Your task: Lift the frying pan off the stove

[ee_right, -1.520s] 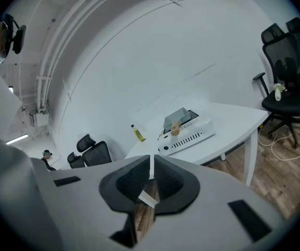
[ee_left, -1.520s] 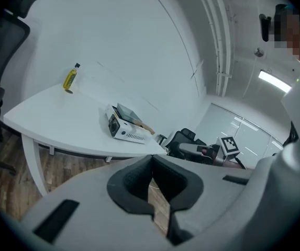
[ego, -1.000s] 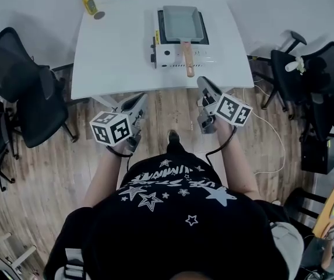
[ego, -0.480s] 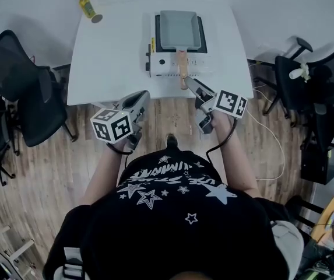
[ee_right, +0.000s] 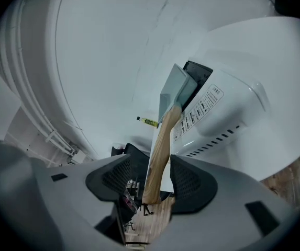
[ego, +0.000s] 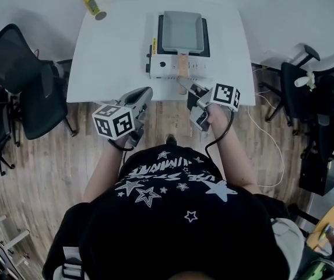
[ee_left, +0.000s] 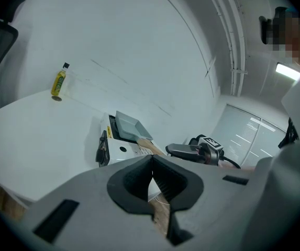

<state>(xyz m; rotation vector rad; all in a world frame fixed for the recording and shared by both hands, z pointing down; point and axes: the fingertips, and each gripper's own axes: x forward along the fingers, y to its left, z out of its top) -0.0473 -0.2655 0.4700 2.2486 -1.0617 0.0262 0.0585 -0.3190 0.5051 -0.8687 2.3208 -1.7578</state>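
Your plank floor (ego: 50,156) carries a white bench (ego: 114,51) with black chairs (ego: 21,80) at either side. On the bench the stove (ego: 167,67) bears the grey frying pan (ego: 182,31). The stove's yellow side label (ego: 154,44) is too small to read. Your right tongs (ee_right: 157,179) stand released around the wooden handle (ee_right: 160,145), and your left tongs (ee_left: 152,163) are clenched and empty. A yellow bottle (ego: 91,2) stands at the far-left corner.

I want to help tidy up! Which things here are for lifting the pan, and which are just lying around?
For the job:
frying pan and its wooden handle
stove under it
right gripper, open, handle between its jaws, not pinched yet

Just lying about:
yellow bottle at the table's far corner
black chairs
left gripper, shut and empty, held back
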